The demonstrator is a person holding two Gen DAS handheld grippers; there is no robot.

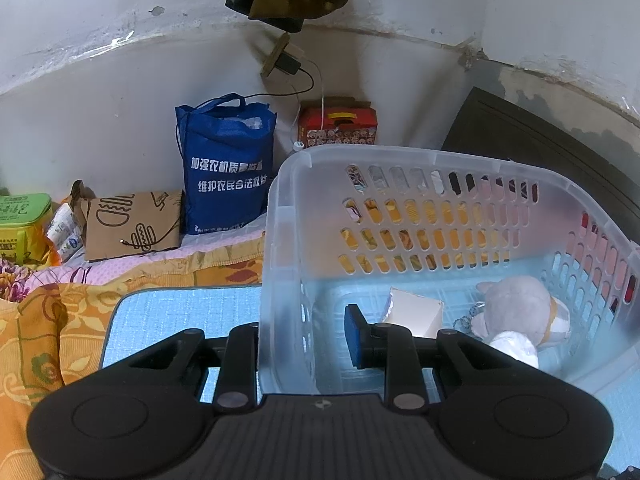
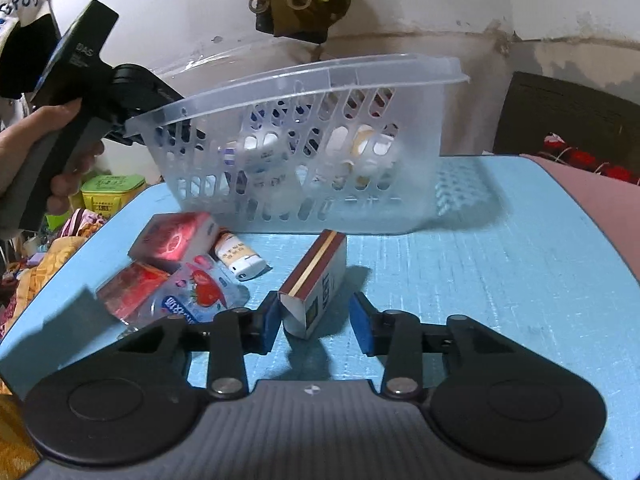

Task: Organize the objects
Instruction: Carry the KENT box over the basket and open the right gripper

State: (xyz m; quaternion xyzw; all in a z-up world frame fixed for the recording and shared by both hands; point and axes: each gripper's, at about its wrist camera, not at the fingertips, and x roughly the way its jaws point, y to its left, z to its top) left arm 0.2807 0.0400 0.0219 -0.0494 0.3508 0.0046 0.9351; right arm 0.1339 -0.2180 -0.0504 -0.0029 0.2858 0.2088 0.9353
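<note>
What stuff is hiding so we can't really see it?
- Things inside the basket, right wrist view: its frosted, slotted wall blurs them.
- Left gripper tips, right wrist view: hidden behind the basket wall.
- Red cartons, right wrist view: partly covered by a grey block.
- Green box, left wrist view: cut by the edge.

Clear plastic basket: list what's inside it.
Inside the clear perforated plastic basket lie a small white carton and a grey-and-white plush toy. The black left claw gripping the wall covers the near floor.
</note>
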